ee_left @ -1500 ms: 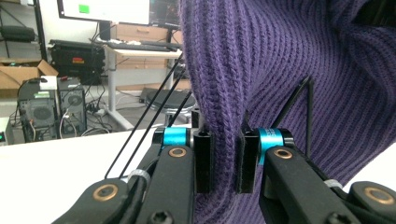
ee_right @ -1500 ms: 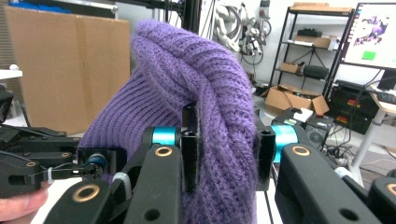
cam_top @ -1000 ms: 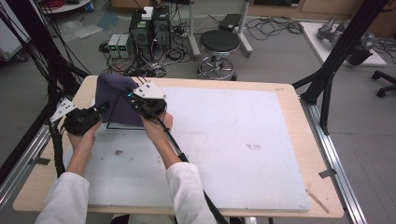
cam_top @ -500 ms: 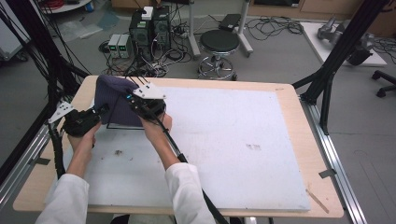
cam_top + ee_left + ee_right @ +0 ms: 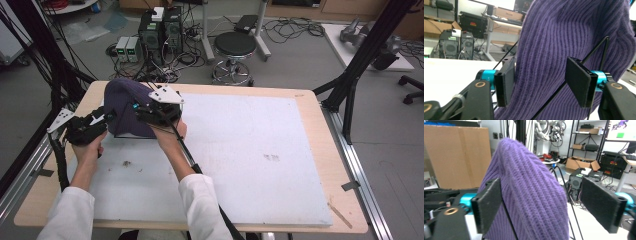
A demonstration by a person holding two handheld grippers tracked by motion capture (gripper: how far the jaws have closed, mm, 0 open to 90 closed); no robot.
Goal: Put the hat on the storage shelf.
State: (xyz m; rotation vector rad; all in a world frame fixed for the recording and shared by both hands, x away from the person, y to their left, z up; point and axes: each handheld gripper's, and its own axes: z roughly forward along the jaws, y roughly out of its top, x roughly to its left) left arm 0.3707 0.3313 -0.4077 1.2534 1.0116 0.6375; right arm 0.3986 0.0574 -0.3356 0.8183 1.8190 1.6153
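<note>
- My left claw and right claw sit spread around a purple hat on a wire stand, near the worktop's far-left corner.
- Risk: closing on wire, not knit, could tip the stand.

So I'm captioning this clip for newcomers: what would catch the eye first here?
The purple ribbed knit hat, standing on a thin black wire frame at the far left corner of the white-topped table. The left gripper and the right gripper flank it with jaws open.
</note>
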